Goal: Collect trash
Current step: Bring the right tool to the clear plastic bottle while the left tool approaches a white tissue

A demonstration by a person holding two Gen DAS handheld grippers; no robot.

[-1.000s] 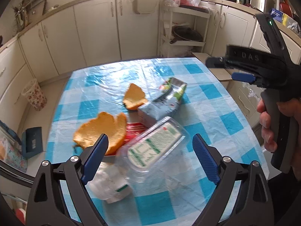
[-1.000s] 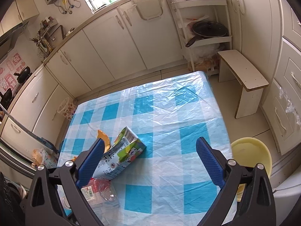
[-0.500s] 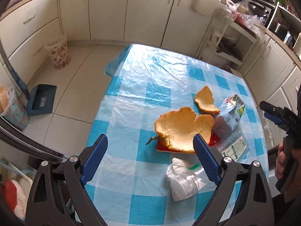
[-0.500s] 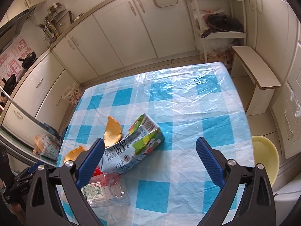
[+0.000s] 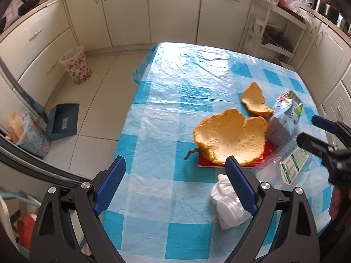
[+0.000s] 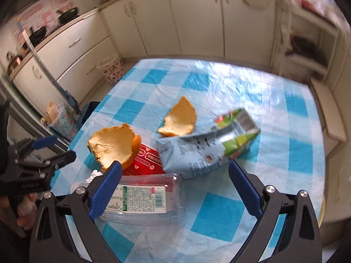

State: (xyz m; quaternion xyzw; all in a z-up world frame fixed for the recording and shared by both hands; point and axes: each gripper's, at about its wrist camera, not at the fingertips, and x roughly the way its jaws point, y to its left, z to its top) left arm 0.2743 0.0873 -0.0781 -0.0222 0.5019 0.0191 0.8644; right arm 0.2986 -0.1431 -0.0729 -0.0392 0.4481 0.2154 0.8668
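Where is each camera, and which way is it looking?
Left wrist: sits on the left gripper, above the table's near edge, looking across the table toward floor and cabinets; the open fingers and the right gripper show.
Right wrist: sits on the right gripper, looking down at the trash; its open fingers and the left gripper with a hand show.
Shared: big orange peel, carton.
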